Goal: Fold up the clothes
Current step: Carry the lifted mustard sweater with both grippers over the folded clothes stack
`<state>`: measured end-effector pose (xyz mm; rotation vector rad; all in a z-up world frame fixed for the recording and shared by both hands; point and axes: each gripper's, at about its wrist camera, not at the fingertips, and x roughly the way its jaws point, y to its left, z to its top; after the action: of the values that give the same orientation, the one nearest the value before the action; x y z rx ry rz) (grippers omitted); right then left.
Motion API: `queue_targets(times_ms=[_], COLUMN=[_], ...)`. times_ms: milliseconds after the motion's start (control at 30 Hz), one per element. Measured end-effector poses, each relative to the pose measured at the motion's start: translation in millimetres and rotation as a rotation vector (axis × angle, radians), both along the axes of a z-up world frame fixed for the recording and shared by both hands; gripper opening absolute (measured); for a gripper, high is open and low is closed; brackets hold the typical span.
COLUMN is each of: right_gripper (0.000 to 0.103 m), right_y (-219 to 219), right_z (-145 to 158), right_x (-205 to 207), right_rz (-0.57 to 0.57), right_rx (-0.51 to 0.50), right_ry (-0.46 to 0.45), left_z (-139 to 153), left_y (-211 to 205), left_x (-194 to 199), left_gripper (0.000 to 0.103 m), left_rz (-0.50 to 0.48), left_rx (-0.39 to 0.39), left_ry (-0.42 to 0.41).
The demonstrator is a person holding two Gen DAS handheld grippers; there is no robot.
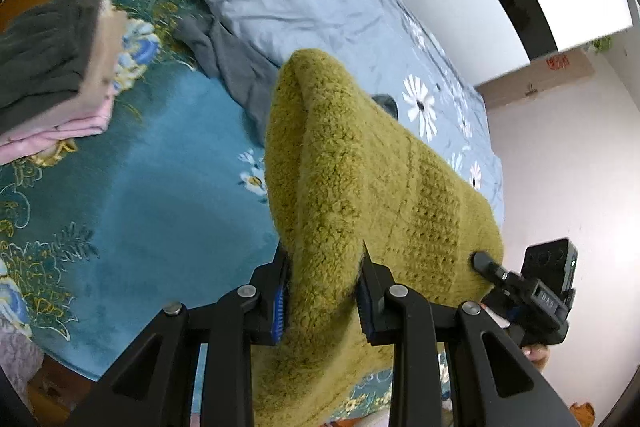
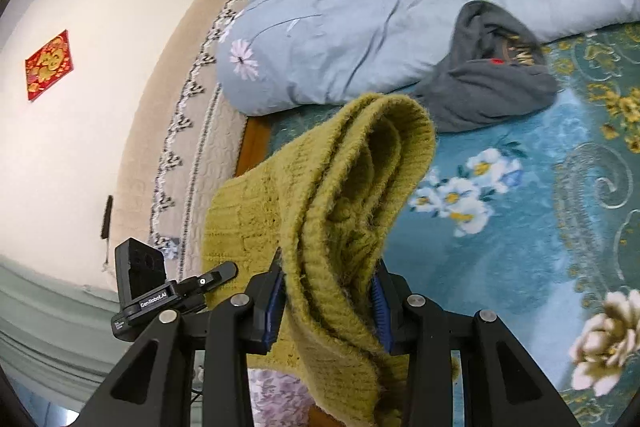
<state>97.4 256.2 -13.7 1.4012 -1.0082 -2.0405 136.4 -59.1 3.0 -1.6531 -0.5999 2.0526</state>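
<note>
An olive-green fuzzy knit sweater (image 1: pixel 360 179) hangs folded between my two grippers above the bed. My left gripper (image 1: pixel 324 267) is shut on one thick folded edge of it. My right gripper (image 2: pixel 328 267) is shut on the other edge, where several knit layers (image 2: pixel 352 195) bunch between the jaws. The right gripper also shows at the right of the left wrist view (image 1: pixel 528 291), and the left gripper shows at the left of the right wrist view (image 2: pixel 160 291). The sweater's lower part hangs out of sight below both grippers.
A teal floral blanket (image 1: pixel 160 195) covers the bed. A stack of folded clothes (image 1: pixel 52 79) lies at far left. A crumpled grey garment (image 2: pixel 492 75) lies against the light-blue daisy-print duvet (image 2: pixel 360 11). A beige mat (image 2: pixel 176 131) and white wall (image 2: pixel 60 155) lie past the bed's edge.
</note>
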Motion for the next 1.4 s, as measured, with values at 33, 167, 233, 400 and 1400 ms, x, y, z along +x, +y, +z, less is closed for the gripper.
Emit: queue_targets(times_ms=[33, 167, 233, 400, 1400], right_gripper=[0.04, 0.04, 0.04, 0.04, 0.04], right_y=[-5, -24, -36, -79, -500], right_z=[1, 5, 8, 8, -1], right_x=[-2, -13, -18, -30, -216], right_rz=[0.011, 0.042, 0.056, 0.079, 0.411], right_rx=[0.003, 0.021, 0.034, 0.066, 0.197], right_ry=[0.0, 0.0, 0.005, 0.0, -0.043], left_z=[-1, -3, -8, -18, -60], left_y=[-4, -28, -43, -87, -449], left_x=[0, 0, -4, -19, -168], left_gripper=[0.029, 0.029, 0.029, 0.029, 0.029], left_rz=[0.011, 0.038, 0.057, 0.054, 0.299], left_rx=[0.006, 0.033, 0.055, 0.074, 0.163], left_ry=[-0.001, -0.012, -0.021, -0.033, -0.026])
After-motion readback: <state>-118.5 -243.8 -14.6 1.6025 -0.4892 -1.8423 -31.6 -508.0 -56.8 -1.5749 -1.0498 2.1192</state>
